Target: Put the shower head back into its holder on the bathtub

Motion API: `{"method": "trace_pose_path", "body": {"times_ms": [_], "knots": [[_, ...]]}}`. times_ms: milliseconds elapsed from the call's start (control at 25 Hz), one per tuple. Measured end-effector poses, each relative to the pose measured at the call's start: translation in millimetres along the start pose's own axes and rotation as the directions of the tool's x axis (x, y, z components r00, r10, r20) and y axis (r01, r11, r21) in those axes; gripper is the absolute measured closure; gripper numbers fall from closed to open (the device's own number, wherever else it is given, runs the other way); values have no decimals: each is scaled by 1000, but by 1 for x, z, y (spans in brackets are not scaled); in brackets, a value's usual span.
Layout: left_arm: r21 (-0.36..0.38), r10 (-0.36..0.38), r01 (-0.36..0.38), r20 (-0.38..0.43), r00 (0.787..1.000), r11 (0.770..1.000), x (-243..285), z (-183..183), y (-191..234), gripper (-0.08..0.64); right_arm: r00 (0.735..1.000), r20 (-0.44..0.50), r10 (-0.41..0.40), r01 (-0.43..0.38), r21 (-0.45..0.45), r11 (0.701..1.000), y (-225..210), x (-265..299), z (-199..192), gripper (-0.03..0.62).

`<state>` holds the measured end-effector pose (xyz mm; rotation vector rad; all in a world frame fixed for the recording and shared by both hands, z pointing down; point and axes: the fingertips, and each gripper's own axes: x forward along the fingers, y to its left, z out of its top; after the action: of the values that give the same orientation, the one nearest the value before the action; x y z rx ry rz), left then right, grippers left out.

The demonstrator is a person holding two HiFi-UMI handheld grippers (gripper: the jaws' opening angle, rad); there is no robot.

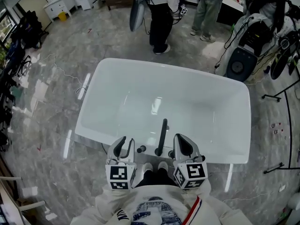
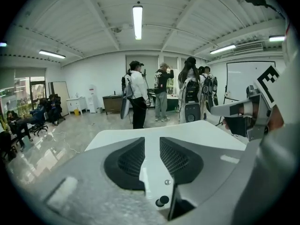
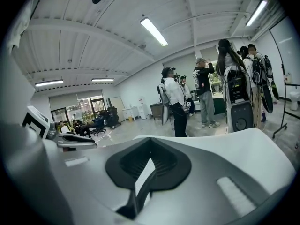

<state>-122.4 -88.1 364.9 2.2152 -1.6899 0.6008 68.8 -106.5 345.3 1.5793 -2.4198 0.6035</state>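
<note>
The white bathtub [image 1: 165, 65] lies in front of me on a grey marble floor. The black shower head [image 1: 162, 135] stands upright at the middle of the tub's near rim, between two small black knobs [image 1: 140, 149]. My left gripper [image 1: 123, 146] hovers just left of it, over the near rim. Its jaws stand apart with nothing between them [image 2: 152, 142]; only the tub and one knob [image 2: 161, 200] show through the gap. My right gripper [image 1: 183, 145] hovers just right of the shower head. Its tips meet [image 3: 150, 142], and they grip nothing.
Beyond the tub's far side stand several people [image 1: 160, 18]. A black and white machine [image 1: 241, 55] and black floor stands [image 1: 281, 97] sit at the right. Cables [image 1: 61, 71] trail over the floor at the left. My shoes [image 1: 154, 167] are at the near rim.
</note>
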Motion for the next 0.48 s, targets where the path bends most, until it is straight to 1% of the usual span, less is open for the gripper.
{"method": "trace_pose_path", "body": {"times_ms": [40,80,280,480], "knots": [[3,-1,1,13,1000,1000,0,7,-1,472,1000,12,4,-4,-6,1000,1,0,7,586],[5,-4,4,28,1000,1000,1,15,-1,480,1000,26,6,-5,-12,1000,1,0,15,586],[36,-24,20,110,994,999,3,57,-11,491,996,88,0,3,-38,999,-5,-2,50,586],[42,-28,22,157,987,999,-1,85,-23,512,991,129,18,-11,-53,999,-7,-12,69,586]]}}
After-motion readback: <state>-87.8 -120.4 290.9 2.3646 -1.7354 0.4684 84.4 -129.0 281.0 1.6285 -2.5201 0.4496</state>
